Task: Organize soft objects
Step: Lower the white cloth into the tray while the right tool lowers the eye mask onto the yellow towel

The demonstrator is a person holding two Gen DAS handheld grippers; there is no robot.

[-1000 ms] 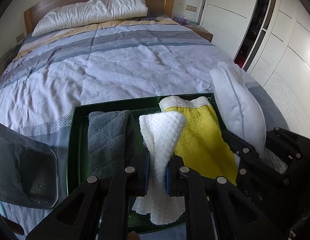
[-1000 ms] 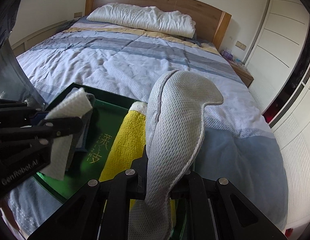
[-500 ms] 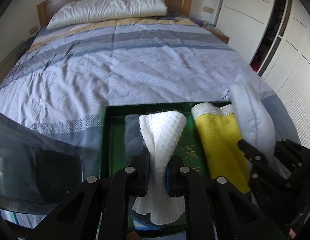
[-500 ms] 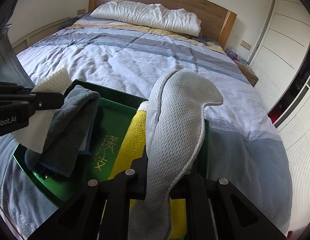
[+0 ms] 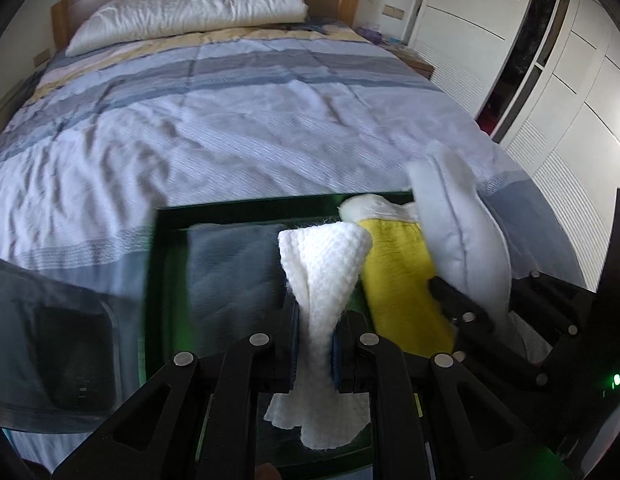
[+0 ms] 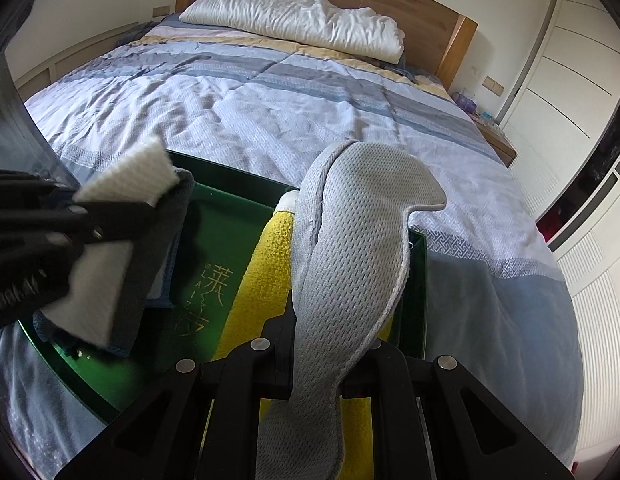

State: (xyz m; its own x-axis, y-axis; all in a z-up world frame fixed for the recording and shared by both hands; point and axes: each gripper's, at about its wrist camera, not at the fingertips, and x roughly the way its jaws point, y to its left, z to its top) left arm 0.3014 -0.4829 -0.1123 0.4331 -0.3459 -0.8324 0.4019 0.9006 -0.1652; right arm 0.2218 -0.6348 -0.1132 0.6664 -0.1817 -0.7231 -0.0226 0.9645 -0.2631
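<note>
Jaws clamped, the left gripper [image 5: 314, 344] pinches a white waffle cloth [image 5: 322, 264] above a green tray [image 6: 225, 216] at the bed's [image 6: 269, 112] near end; the right gripper [image 6: 316, 356] pinches a grey mesh cloth [image 6: 350, 248] upright. In the tray, a grey towel [image 5: 233, 268] lies left, a yellow towel [image 5: 402, 280] right.

The left hand-held gripper [image 5: 314, 344] points steeply downward, jaws clamped nearly together; the right hand-held gripper [image 6: 316, 364] beside it does likewise.
</note>
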